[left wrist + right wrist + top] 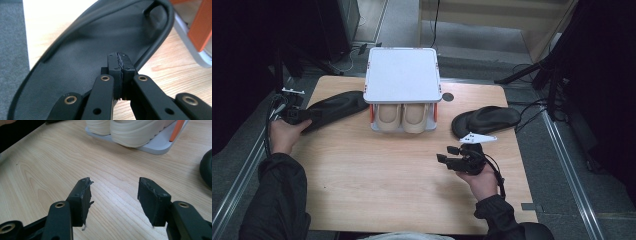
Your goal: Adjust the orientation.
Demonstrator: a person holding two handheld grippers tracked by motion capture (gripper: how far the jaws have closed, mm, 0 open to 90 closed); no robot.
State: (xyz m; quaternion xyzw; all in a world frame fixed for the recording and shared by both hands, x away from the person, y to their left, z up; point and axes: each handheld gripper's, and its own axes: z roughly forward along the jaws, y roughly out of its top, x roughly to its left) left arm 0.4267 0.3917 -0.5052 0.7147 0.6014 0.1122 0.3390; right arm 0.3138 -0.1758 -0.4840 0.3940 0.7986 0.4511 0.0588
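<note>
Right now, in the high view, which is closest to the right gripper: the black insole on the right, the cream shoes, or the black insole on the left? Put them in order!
From the right gripper:
1. Right black insole, just beyond it, toward the table's right edge.
2. Cream shoes, in the white rack at the middle back.
3. Left black insole, far across at the left, by the left gripper.

Open right claw (113, 202) over bare table (37, 170), perhaps beige shoes (132, 130) beyond.
</note>
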